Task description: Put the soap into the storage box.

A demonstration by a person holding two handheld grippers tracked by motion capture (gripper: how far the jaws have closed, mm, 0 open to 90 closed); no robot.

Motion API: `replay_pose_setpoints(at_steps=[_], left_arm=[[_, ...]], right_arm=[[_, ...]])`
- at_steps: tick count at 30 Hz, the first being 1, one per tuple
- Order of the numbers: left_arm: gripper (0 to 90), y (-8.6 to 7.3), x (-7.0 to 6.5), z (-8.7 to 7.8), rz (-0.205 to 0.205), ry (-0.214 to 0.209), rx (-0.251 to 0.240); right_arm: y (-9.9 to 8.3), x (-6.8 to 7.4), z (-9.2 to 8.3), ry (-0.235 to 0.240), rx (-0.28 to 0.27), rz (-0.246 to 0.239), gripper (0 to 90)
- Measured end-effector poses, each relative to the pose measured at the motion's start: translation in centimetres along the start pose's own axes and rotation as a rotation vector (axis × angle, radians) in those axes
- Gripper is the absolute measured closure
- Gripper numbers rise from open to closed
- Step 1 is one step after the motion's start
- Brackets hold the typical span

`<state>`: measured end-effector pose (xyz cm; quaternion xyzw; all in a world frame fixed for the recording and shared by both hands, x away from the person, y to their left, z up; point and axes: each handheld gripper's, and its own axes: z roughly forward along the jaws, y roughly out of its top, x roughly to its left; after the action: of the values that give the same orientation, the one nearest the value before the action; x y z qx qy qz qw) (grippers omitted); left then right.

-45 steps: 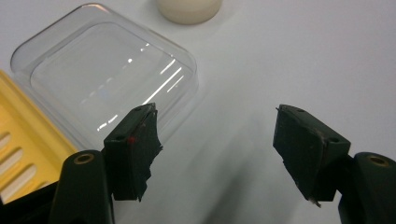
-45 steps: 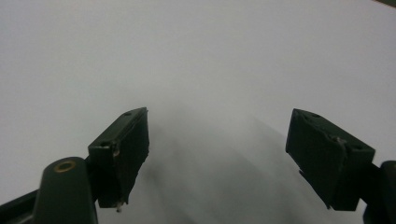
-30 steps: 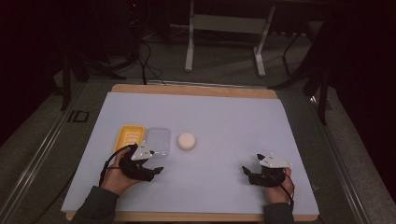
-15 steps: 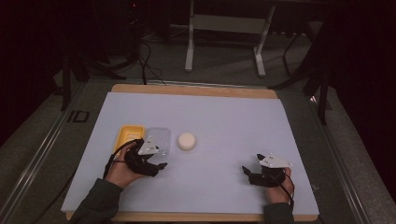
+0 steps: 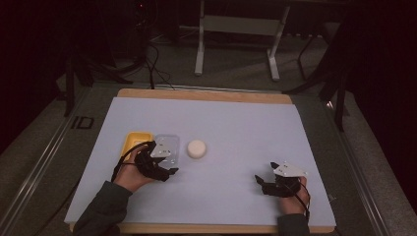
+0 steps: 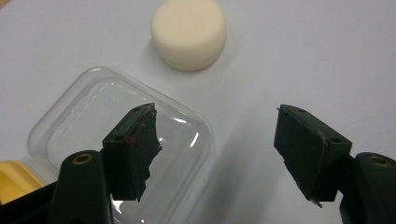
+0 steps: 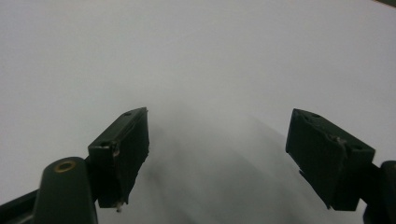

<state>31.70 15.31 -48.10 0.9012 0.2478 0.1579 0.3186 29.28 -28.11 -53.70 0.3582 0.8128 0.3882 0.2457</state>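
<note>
At the left of the white table [image 5: 236, 123] sits a yellow tray [image 5: 132, 142], a clear plastic lid [image 6: 93, 116] touching its right side. The left gripper [image 6: 215, 140] hovers over that lid, jaws spread wide, empty. Just right lies a cream round puck [image 6: 189, 32]. Well apart, the right gripper [image 7: 217, 149] gapes over bare table.

Three small things on the white table cover, left of centre.
A round cream-white foam puck [image 6: 189, 33] lies flat, apart from a clear rounded-square plastic lid [image 6: 84, 140] just beside it; a yellow plastic tray [image 5: 134, 143] touches the lid's far side.
</note>
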Motion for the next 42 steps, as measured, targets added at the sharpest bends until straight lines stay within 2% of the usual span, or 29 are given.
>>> replay_pose_setpoints(at_steps=[25, 42], left_arm=[[29.3, 2.4, 1.5, 0.8, 0.027, -0.012, 0.037], [29.3, 3.6, 1.8, 1.8, 0.062, -0.027, 0.087]], right_arm=[[0.0, 0.0, 0.0, 0.002, 0.003, -0.005, 21.1], [0.0, 0.0, 0.0, 0.004, 0.004, -0.008, 21.1]])
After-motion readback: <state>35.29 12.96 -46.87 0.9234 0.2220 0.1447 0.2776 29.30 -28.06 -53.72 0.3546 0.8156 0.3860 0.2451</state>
